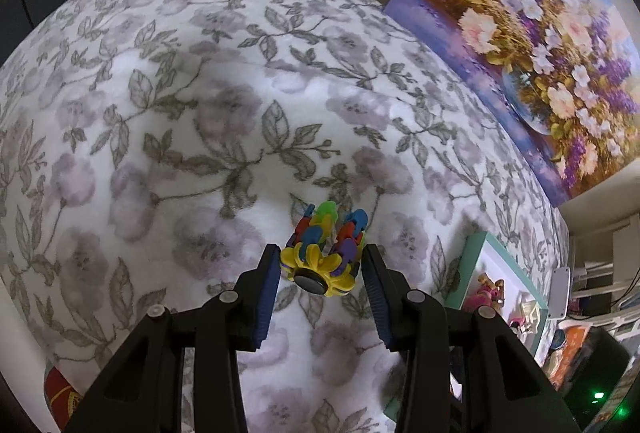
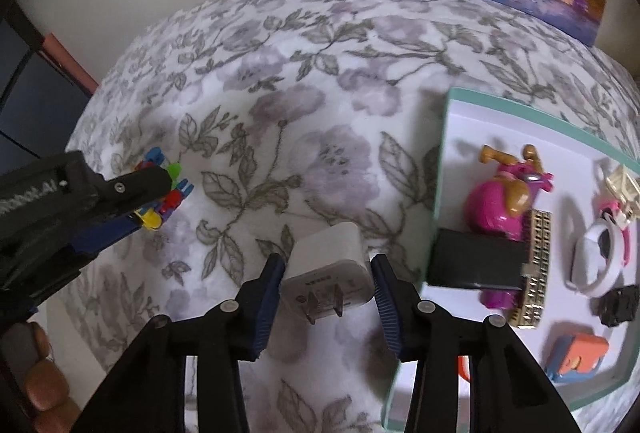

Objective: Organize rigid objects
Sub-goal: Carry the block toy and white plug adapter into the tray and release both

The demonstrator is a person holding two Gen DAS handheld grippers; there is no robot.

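Left gripper (image 1: 320, 269): my jaws are clamped on the multicoloured plastic fidget toy with a yellow flower-shaped end and a dark round cap (image 1: 326, 249); both blue ribbed pads touch its sides, and it hangs above the white fleece blanket printed with grey leaves and mauve flowers (image 1: 180, 137).
Right gripper (image 2: 328, 273): my jaws sit either side of the white rounded plug adapter with two metal prongs (image 2: 326, 265); the left pad touches it, the right pad looks just at its edge, so I judge the grip light.
Destination: the shallow white tray with a mint-green rim (image 2: 440, 169) lies just right of the adapter, already holding a pink toy scooter (image 2: 506, 209), a black block (image 2: 476, 263) and small bits.
Risk, adapter: its smooth rounded corners could twist out of my pads, because I hold it near one end.
Risk, toy: its loose jointed pieces may flex and let it slip.
Risk, tray: the tray is crowded near its edge; a careless drop could knock the scooter or land on the rim.
Risk, blanket: soft fleece may hide anything that falls.
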